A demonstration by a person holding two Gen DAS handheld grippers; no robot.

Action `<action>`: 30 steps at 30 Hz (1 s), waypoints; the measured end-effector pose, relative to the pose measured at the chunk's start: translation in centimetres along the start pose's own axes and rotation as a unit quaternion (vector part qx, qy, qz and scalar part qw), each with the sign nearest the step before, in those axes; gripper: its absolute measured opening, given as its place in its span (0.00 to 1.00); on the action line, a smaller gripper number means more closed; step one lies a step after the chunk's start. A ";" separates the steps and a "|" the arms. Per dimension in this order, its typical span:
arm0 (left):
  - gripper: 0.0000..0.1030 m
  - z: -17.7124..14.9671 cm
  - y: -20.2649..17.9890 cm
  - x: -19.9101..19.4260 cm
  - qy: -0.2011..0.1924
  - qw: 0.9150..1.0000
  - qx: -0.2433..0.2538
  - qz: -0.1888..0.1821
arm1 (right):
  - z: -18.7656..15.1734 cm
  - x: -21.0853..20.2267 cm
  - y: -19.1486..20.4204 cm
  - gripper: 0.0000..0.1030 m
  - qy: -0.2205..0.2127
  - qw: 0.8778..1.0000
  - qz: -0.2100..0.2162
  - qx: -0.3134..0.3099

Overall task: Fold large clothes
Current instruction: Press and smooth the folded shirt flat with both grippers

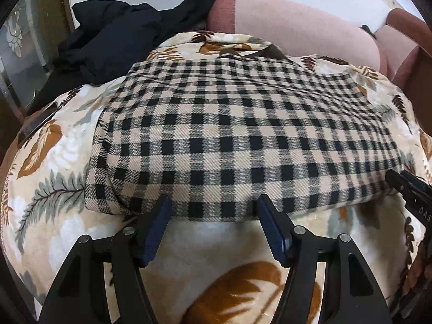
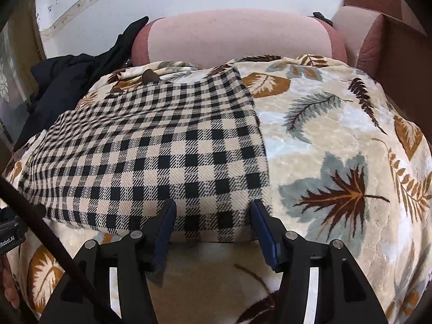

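A black-and-beige checked garment (image 1: pixel 243 135) lies folded flat as a rectangle on a leaf-patterned blanket (image 1: pixel 54 162). My left gripper (image 1: pixel 214 205) is open, its blue fingertips touching the garment's near edge towards the left end. My right gripper (image 2: pixel 213 210) is open at the same near edge towards the right corner of the garment (image 2: pixel 162 148). The right gripper also shows at the right edge of the left wrist view (image 1: pixel 410 189). Neither gripper holds cloth.
A heap of black clothing (image 1: pixel 121 35) lies at the back left on the blanket (image 2: pixel 337 148). A pink sofa backrest (image 2: pixel 237 35) and a brown armrest (image 2: pixel 378 32) stand behind. A glass cabinet (image 1: pixel 16 48) stands at the far left.
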State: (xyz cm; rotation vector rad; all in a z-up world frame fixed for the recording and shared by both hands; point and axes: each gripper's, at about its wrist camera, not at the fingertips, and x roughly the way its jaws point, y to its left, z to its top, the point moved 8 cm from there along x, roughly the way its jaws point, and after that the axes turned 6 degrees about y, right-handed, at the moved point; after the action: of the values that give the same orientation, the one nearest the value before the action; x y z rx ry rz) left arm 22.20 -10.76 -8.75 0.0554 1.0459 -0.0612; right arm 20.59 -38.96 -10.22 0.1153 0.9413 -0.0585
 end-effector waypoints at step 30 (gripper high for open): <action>0.63 0.2 0.3 0.7 0.007 1.000 -0.002 -0.012 | -0.6 0.9 1.4 0.66 -0.003 0.999 -0.025 -0.047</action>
State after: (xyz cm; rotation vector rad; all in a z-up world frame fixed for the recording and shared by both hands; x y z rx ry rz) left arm 22.77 -10.52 -9.25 0.0385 1.0613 -0.0806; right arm 20.75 -37.50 -11.19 0.0046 0.9404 -0.0609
